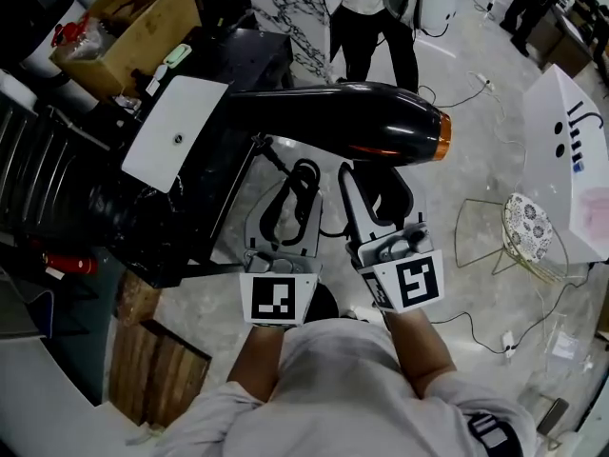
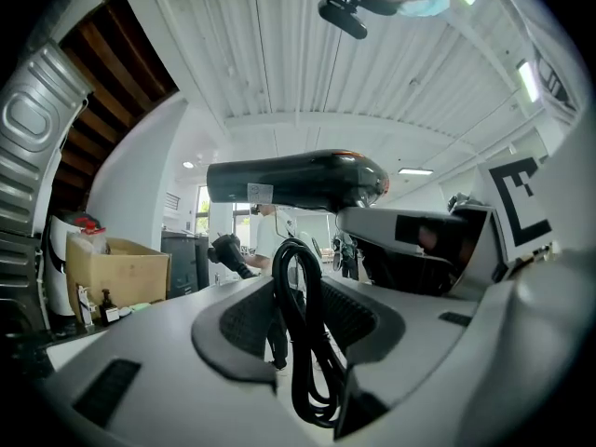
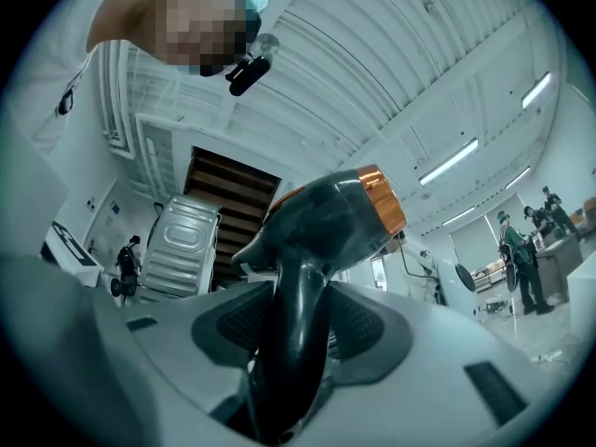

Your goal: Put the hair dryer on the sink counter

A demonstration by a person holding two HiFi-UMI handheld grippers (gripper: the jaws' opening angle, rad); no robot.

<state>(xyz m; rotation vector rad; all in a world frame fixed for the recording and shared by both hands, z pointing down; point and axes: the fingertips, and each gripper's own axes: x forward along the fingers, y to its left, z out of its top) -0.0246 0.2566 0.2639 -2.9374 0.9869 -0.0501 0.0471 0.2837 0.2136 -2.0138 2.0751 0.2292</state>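
Carrying: a glossy black hair dryer with an orange ring at its nozzle (image 1: 352, 122) is up in the air and rests on nothing. Its barrel lies roughly level, with the rear end toward the right edge of the surface and the nozzle pointing away from it.
Right tongs (image 3: 298, 329): clamped on the dryer's black handle, low down near its foot, so the whole barrel sits above the jaws.
Left tongs (image 2: 298, 315): shut on the looped black power cord (image 2: 303, 343), which is pinched between the ribbed pads with its coils hanging below.
Surface: a black counter top (image 1: 243, 60) with a white rectangular basin (image 1: 176, 131) set into it, and a brown cardboard box (image 1: 133, 27) at the far left corner. The steep head view does not show how far above the surface the dryer is.
Risk, swivel: the grip is low on a smooth, rounded handle and the heavy barrel is above it. A quick swing toward the surface could probably let the dryer pivot between the jaws.
Risk, cord: the loops may slip out of the pinch, or pull taut if the two hands drift apart, and that would tug the handle.
Risk, landing: the bare strip along the right edge looks narrow. Set down there, the round barrel could roll off that edge or into the basin.
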